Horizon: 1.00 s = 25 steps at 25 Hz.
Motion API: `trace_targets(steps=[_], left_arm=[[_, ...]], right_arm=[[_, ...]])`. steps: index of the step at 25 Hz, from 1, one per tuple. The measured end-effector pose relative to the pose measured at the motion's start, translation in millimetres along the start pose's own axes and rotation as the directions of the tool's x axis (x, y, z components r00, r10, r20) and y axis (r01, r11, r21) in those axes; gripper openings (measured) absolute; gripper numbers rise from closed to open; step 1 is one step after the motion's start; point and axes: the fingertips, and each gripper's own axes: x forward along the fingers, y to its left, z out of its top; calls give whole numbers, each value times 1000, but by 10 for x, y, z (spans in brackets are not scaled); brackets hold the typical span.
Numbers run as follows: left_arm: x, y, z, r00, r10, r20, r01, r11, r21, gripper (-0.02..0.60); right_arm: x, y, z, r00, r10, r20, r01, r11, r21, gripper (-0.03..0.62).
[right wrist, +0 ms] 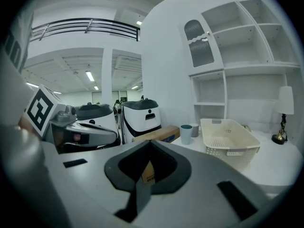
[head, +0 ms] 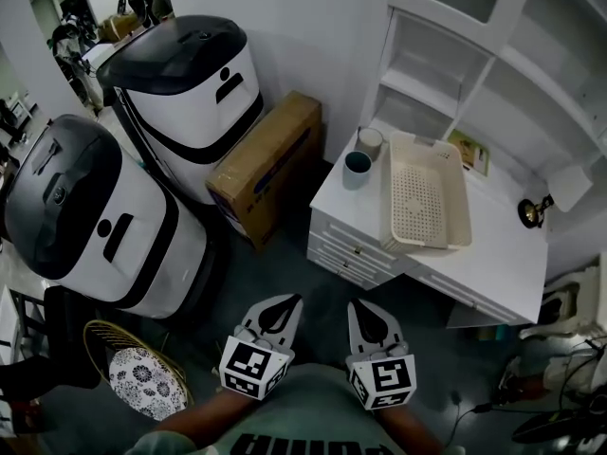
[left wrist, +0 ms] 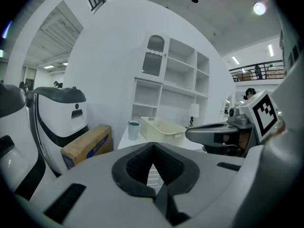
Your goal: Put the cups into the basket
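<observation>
The left tool [head: 281, 307] and right tool [head: 368, 313] both have their jaws pressed together on nothing. They hang well short of the basket [head: 390, 202], likely because no grasp has begun. The teal cup [head: 357, 170] and pale cup [head: 370, 142] stand just beside the basket's left side on the counter [head: 493, 259], an easy lift in.

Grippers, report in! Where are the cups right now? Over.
Left gripper, right gripper: both shut, empty, short of the desk. Teal cup and grey cup on desk beside basket; basket empty. Cardboard box left of desk, not in the way.
</observation>
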Motion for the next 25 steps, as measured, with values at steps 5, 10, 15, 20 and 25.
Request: trace_targets(steps=[5,10,15,20,25], left_arm=[[-59,227,49,1000,-26,8,25,1000,13,6],[-117,412,63,999,-36,18,36,999,13,6],[-142,491,75,999,-45,26,45,999,0,6],[-66,548,32,999,-33,14,34,999,-18,6],[109,609,45,1000,-11,-3,11,1000,-24,6]], right_arm=[[165,138,37,999,-31,5,31,999,6,14],[281,253,39,999,-54,3,54,999,-5,14],[355,317,33,998,-64,-15,64,998,-6,14],[453,265,-16,998,-53,-32,53,999,-4,14],[604,112,-5,999,-37,-39,37,999,7,14]])
